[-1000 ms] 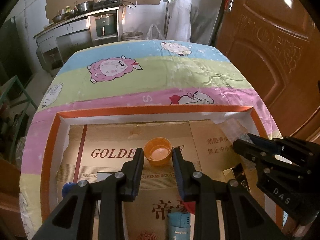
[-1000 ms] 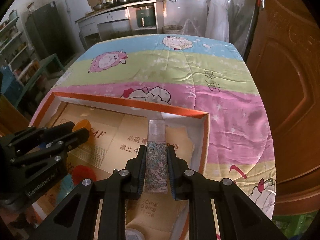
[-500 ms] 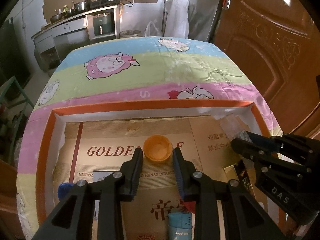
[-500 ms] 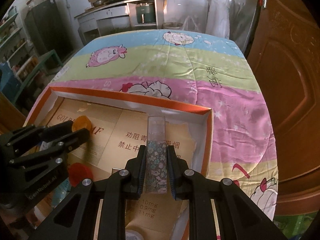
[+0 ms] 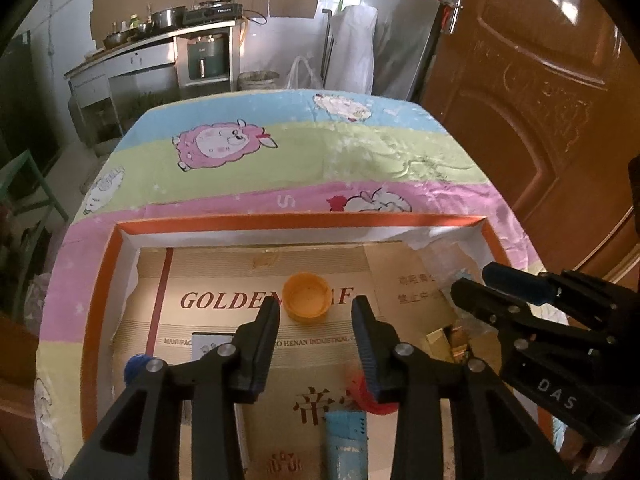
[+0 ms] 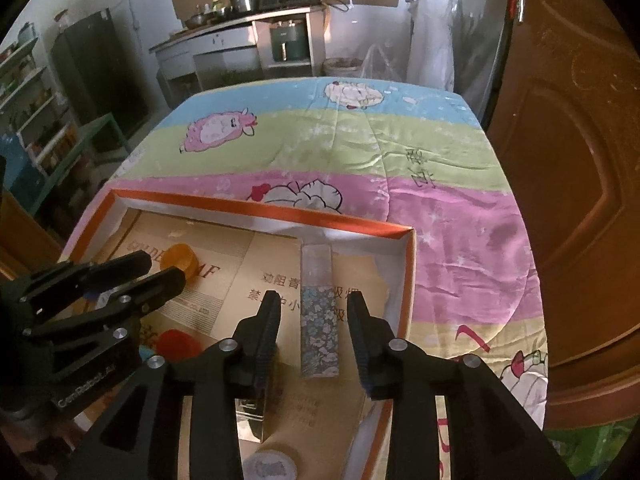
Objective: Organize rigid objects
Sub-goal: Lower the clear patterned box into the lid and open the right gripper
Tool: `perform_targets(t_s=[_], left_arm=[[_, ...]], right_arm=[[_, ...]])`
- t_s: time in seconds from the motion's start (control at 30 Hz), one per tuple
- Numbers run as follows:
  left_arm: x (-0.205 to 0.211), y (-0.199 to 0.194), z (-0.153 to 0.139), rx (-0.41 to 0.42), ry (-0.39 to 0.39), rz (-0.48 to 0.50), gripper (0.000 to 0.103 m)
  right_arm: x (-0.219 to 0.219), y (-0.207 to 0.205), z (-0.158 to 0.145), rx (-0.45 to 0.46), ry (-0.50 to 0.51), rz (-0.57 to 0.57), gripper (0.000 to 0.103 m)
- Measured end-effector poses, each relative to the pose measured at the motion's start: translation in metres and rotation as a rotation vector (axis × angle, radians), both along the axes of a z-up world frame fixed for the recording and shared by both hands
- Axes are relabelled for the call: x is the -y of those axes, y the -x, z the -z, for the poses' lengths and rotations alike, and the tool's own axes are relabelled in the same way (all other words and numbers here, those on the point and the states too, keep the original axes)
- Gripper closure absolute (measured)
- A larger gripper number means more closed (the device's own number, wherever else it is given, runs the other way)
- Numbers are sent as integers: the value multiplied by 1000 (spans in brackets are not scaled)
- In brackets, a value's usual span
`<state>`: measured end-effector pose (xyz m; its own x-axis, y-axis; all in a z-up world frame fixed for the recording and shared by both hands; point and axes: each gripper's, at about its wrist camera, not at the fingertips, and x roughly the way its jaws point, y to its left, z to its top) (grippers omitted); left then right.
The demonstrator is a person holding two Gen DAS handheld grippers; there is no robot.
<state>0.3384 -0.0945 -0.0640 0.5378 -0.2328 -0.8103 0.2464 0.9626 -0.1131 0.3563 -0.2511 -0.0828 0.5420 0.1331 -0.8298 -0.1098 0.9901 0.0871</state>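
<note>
An orange bottle cap (image 5: 307, 298) lies open side up on the cardboard floor of the orange-rimmed box (image 5: 300, 220). My left gripper (image 5: 316, 310) hovers just short of it, jaws opening, and neither pad touches the cap. A slim floral-patterned tube with a clear cap (image 6: 318, 320) lies on the box floor (image 6: 260, 208) near the right wall. Around it stands my right gripper (image 6: 314, 308), jaws opening, with a gap on each side of the tube. Each gripper shows in the other's view: the right gripper (image 5: 480, 284) and the left gripper (image 6: 160, 268).
Inside the box also lie a red cap (image 6: 176, 342), a blue cap (image 5: 134, 364), a light blue tube (image 5: 346, 436), a small gold box (image 5: 440, 340) and a round white lid (image 6: 270, 464). The box rests on a sheep-print quilt (image 5: 320, 160). A brown door (image 5: 540, 120) stands to the right.
Both pairs of jaws have widened. The right gripper has let go of the floral tube, which now lies loose between its fingers. Neither hand has shifted much.
</note>
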Motion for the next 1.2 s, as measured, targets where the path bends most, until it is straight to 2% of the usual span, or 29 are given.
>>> perform_targets(t_s=[0.43, 0.77, 1.2], left_arm=[[-12, 32, -24, 78, -12, -16, 66], [-23, 74, -45, 149, -35, -22, 66], [-33, 126, -64, 194, -5, -9, 66]], right_arm=[[-1, 26, -19, 40, -2, 22, 67], [-9, 61, -34, 78, -18, 18, 67], [-26, 111, -51, 117, -22, -2, 67]])
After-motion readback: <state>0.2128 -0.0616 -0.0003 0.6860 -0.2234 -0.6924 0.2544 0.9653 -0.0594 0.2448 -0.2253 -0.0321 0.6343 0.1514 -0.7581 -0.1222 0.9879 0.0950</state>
